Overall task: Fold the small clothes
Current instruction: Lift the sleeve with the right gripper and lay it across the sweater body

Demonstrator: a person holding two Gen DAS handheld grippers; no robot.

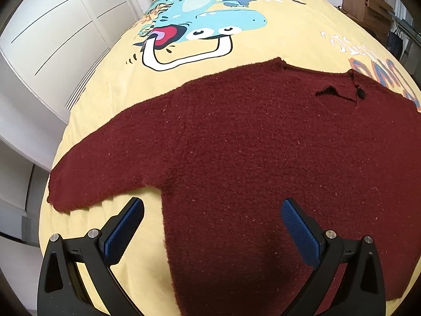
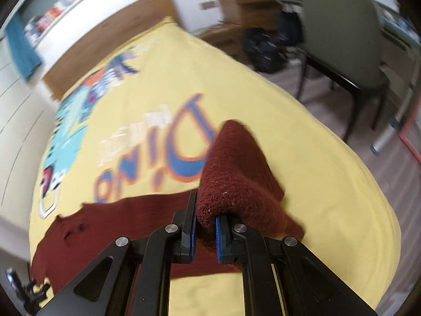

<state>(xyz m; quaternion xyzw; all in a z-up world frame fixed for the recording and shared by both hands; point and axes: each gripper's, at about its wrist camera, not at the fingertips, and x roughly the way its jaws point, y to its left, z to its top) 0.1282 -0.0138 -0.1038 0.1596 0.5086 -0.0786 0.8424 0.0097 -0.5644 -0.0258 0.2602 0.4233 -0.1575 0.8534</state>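
Observation:
A dark red knitted sweater (image 1: 236, 142) lies spread flat on the yellow bedspread (image 1: 289, 34), one sleeve (image 1: 86, 179) stretched out to the left. My left gripper (image 1: 211, 220) hovers open over the sweater's lower left side, blue pads wide apart, nothing between them. In the right wrist view my right gripper (image 2: 205, 230) is shut on the sweater's other sleeve (image 2: 236, 173), which stands lifted off the bed in a peak. The rest of the sweater (image 2: 126, 221) trails to the left below it.
The bedspread carries a dinosaur cartoon (image 1: 205, 26) and large blue letters (image 2: 168, 158). White wardrobe doors (image 1: 52, 39) run along the bed's left. A grey chair (image 2: 342, 39), a black bag (image 2: 265, 50) and wooden furniture stand beyond the bed's right edge.

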